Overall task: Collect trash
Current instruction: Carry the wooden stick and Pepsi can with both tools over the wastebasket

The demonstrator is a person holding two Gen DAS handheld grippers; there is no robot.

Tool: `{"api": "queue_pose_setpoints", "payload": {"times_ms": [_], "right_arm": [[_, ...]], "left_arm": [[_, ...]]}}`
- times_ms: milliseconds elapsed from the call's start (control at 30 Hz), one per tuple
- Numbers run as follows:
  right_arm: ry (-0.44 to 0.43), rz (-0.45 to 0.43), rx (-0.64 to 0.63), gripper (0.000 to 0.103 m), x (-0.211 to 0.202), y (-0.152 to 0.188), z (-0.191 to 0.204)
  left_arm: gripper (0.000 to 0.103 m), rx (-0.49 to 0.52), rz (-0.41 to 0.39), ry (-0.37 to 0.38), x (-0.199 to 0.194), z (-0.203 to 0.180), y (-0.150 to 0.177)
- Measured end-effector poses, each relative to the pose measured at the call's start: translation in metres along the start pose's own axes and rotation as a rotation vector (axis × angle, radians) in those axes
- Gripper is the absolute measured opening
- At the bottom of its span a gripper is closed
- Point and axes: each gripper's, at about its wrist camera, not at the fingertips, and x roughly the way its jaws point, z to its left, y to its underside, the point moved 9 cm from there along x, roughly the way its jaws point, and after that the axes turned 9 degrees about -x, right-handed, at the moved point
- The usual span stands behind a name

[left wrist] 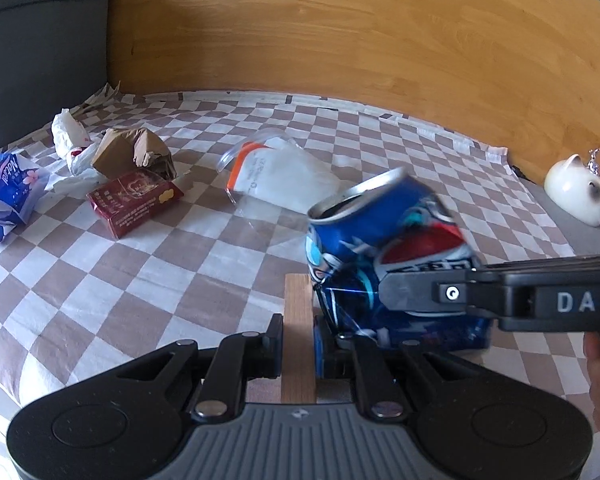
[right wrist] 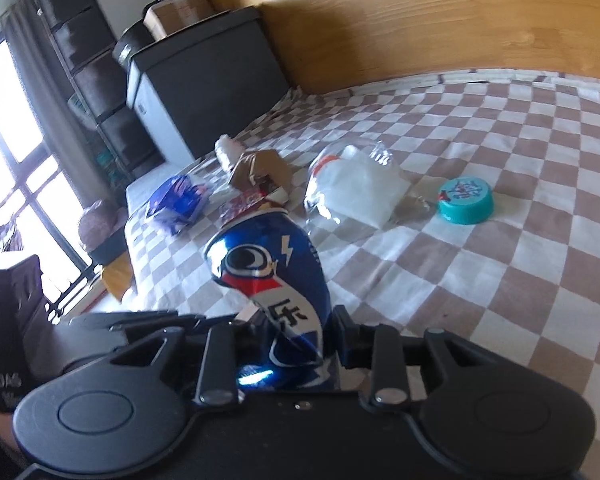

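A crushed blue Pepsi can [left wrist: 388, 248] is held above the checkered cloth [left wrist: 180, 280]. My right gripper [right wrist: 288, 336] is shut on the can [right wrist: 276, 280]; its finger [left wrist: 416, 294] crosses the can from the right in the left wrist view. My left gripper [left wrist: 298, 340] is shut on a thin wooden strip [left wrist: 298, 320], right beside the can's lower left. Trash lies on the cloth: a red cigarette box [left wrist: 134, 200], crumpled brown paper [left wrist: 134, 152], a white bag [left wrist: 70, 136], a blue tissue packet [left wrist: 6, 188], a clear zip bag [left wrist: 276, 172] and a teal lid [right wrist: 466, 199].
A wooden headboard [left wrist: 340, 40] runs behind the cloth. A dark box [left wrist: 44, 52] stands at the far left. A white cat figurine [left wrist: 578, 190] sits at the right edge. A window [right wrist: 16, 160] and dark shelving [right wrist: 80, 40] are on the left in the right wrist view.
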Motion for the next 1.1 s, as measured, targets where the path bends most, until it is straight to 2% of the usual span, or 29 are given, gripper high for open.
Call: {"api": "queue_pose_setpoints", "payload": {"times_ms": [267, 567, 833, 1100], "right_arm": [[0.077, -0.035, -0.049, 0.027, -0.008, -0.002, 0.004], [0.160, -0.103, -0.072, 0.027, -0.031, -0.009, 0.018], [0.241, -0.128, -0.131, 0.027, -0.047, -0.007, 0.043], [0.281, -0.144, -0.174, 0.027, -0.052, -0.003, 0.070]], "left_arm": [[0.015, -0.038, -0.047, -0.022, -0.020, 0.006, -0.011], [0.015, -0.042, -0.121, -0.078, -0.069, 0.021, -0.022], [0.015, -0.065, -0.152, -0.149, -0.110, 0.044, -0.015], [0.015, -0.098, -0.185, -0.198, -0.145, 0.072, -0.001]]}}
